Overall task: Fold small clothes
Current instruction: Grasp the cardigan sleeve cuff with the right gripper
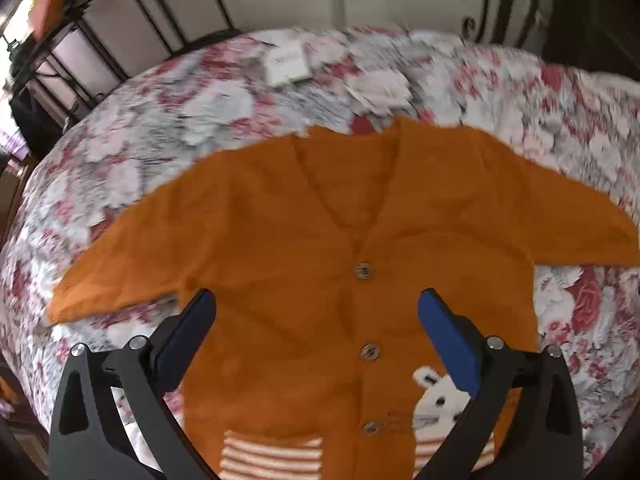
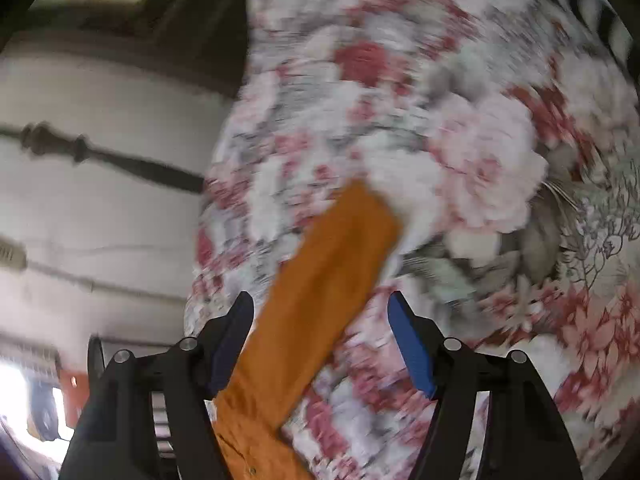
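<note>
A small orange knit cardigan (image 1: 304, 240) lies flat, face up, on a floral bedspread (image 1: 160, 120), both sleeves spread out. It has three buttons, a white bunny patch (image 1: 436, 400) and striped pockets. My left gripper (image 1: 316, 304) is open above its lower front, holding nothing. In the right wrist view, my right gripper (image 2: 320, 308) is open over one orange sleeve (image 2: 320, 288), which runs between the blue fingertips (image 2: 412, 352). I cannot tell whether they touch it. Both views are motion-blurred.
Folded pale items (image 1: 288, 64) lie on the bedspread beyond the cardigan's collar. A dark metal bed frame (image 1: 132, 12) and white wall stand behind. The bed's edge (image 2: 204, 240) runs left of the sleeve, with floor below.
</note>
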Demonstrator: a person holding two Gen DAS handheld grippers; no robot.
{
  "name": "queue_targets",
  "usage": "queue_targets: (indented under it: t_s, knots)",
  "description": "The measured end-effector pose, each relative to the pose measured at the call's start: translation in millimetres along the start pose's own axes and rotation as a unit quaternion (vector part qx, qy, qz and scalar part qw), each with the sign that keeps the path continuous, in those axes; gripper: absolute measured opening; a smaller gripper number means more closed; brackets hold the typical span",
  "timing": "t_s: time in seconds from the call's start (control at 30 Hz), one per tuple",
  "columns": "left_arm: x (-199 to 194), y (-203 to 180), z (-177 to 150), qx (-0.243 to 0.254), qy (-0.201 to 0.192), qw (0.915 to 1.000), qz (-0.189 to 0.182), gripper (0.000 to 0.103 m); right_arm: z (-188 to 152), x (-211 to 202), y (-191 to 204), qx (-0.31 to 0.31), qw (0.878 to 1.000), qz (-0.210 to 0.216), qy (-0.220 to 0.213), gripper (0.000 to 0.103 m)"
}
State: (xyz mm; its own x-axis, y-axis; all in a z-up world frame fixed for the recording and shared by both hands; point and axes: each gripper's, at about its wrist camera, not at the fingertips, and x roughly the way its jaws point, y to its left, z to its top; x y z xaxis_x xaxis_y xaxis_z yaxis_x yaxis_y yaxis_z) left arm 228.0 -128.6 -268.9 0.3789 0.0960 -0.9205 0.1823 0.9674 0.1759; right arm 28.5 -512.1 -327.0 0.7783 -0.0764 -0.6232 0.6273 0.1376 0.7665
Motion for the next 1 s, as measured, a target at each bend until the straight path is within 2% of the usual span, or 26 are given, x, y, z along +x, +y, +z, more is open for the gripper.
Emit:
queue_targets:
  t_s: [0.1,0.27,0.3,0.33,0.37,0.43,0.5,0.63,1.0]
  knots:
    - [26,-13,5,0.007,0.022,0.9997,-0.002,0.098,12,13,-12,0.028,1.0,0.002,-0.002,0.069]
    - [44,-18,5,0.014,0.036,0.9992,-0.003,0.098,31,31,-3,0.002,1.0,-0.014,-0.021,0.067]
    - [47,-17,5,0.014,0.039,0.9991,0.0,0.098,32,36,-3,-0.001,1.0,-0.021,-0.021,0.061]
    - [50,-16,5,0.013,0.042,0.999,0.001,0.098,31,39,-3,-0.006,0.999,-0.031,-0.022,0.048]
    - [52,-15,4,0.012,0.045,0.9989,0.0,0.098,31,42,-6,-0.004,0.999,-0.034,-0.023,0.04]
    - [57,-15,5,0.006,0.053,0.9986,-0.002,0.098,28,43,-9,0.005,0.999,-0.032,-0.024,0.019]
    - [59,-15,5,0.003,0.057,0.9984,-0.002,0.098,26,39,-6,0.003,0.999,-0.018,-0.028,0.01]
    - [53,-9,10,-0.01,0.059,0.9982,-0.006,0.098,18,27,31,-0.055,0.997,0.001,-0.048,0.008]
    - [17,39,29,-0.07,0.041,0.9963,-0.027,0.098,-42,13,131,-0.165,0.984,0.066,0.011,0.008]
